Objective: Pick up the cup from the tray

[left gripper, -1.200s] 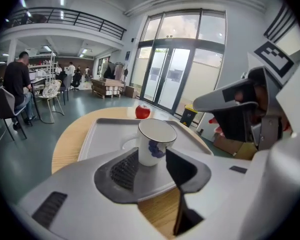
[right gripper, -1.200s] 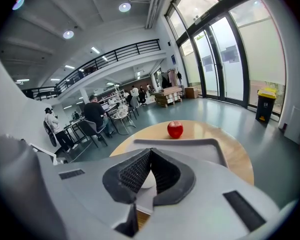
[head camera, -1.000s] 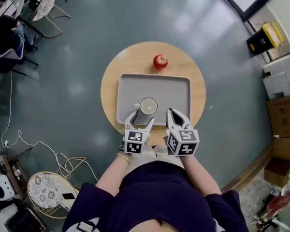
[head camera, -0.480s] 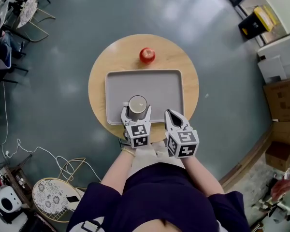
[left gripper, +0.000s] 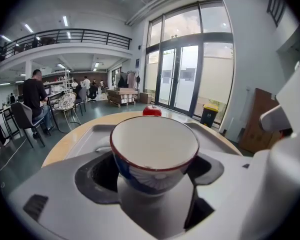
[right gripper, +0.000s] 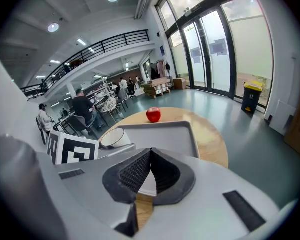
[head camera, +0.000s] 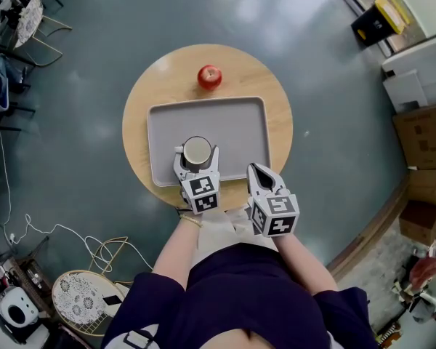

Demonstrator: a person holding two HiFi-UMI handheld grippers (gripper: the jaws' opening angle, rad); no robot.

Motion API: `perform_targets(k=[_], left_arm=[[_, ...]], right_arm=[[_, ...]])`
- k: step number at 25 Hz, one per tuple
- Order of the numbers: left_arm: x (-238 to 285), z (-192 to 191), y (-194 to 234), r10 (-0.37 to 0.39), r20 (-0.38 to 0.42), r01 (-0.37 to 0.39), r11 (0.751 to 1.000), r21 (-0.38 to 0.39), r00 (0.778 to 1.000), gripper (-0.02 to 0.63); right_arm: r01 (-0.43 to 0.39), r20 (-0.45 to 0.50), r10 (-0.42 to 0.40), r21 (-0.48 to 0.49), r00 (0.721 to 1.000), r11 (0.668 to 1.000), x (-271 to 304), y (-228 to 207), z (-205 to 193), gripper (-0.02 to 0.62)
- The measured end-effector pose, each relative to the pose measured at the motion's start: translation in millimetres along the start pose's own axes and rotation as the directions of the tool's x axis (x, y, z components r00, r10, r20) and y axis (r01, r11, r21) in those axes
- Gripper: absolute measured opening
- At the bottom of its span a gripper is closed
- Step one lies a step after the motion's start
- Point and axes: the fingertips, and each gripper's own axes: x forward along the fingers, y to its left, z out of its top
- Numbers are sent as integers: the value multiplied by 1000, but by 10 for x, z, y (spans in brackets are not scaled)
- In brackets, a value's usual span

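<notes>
Left jaws: We see the left gripper [head camera: 197,163] with its jaws spread wide. The cup [left gripper: 154,151] stands between them, a dark pad [left gripper: 96,176] on either side of its wall. We see no clear press on the wall.

Right jaws: The right gripper [head camera: 260,173] has its jaws drawn together at the tip, with nothing between them.

Where the cup is: It is on the tray [head camera: 240,118], in the near left part, inside the left jaws' span.

Cup's axis: It is upright, mouth up and empty. The jaws reach in level from the near side, across its width.

Handle: It seems to stick out to the left, close by the left-side jaw. We cannot tell whether they touch.

Nearer gripper: The left one, already around the cup. The right one hangs beside it at the tray's near right edge, apart from the cup.

What the move turns on: We judge that the pads have only to close on the two walls and then lift straight up.

Around: The apple [head camera: 209,76] lies on the desk [head camera: 280,97] beyond the tray's far rim, well apart.

In the way: We see nothing between pads and cup. Only the handle and the tray's near rim under the jaws need care.
</notes>
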Motion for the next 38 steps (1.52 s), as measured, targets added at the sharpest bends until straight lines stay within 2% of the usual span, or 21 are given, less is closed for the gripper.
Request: perform_targets(k=[11,25,38], left_arm=[[-122,2,-27,-37,-35,37,999,-17,999,388],[-718,603,-48,-62,56,64,998,-26,996,388],[-1047,775,129,-23,86,25,999,-27,996,388]], right_arm=[[-29,25,29,-18,999,999,40,-4,150,9],[-126,83,133,-79,988,989,199,223,540,8],[-192,101,206,-132,973,973,258,530,630,8]])
